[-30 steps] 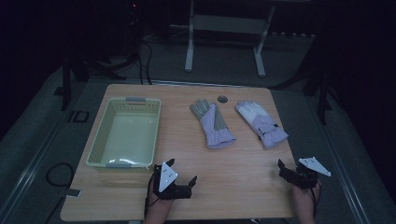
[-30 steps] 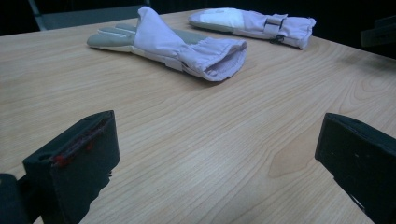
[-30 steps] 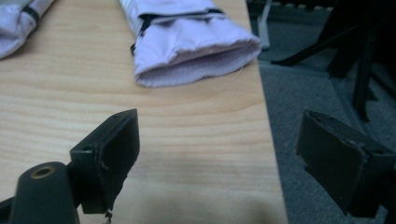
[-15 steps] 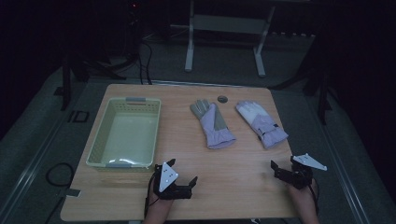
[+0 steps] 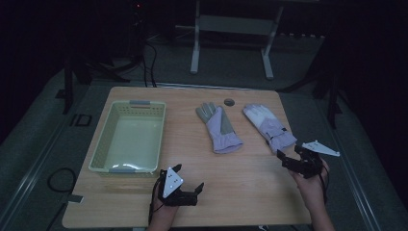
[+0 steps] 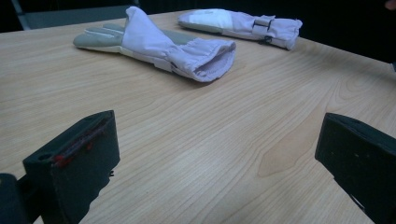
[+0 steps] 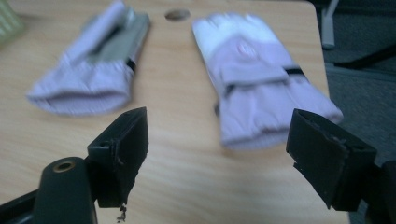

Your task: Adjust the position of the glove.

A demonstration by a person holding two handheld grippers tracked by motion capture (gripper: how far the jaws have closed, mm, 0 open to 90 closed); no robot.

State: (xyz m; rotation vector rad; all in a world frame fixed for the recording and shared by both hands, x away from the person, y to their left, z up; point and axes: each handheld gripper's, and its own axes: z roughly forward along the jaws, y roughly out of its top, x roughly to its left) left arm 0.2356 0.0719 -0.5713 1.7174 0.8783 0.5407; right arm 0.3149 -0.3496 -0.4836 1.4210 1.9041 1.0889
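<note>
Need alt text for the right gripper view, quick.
The right gripper, jaws open and empty, points at the cuff of a lavender glove lying flat on the wooden table. A second glove lies to its left, blurred, with a round table hole beyond them.

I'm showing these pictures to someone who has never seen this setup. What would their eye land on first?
Probably the two pale lilac gloves lying side by side on the far half of the wooden table: the left glove and the right glove. Next, the pale green basket at the table's left, and the right gripper, jaws apart, near the right glove's cuff.
</note>
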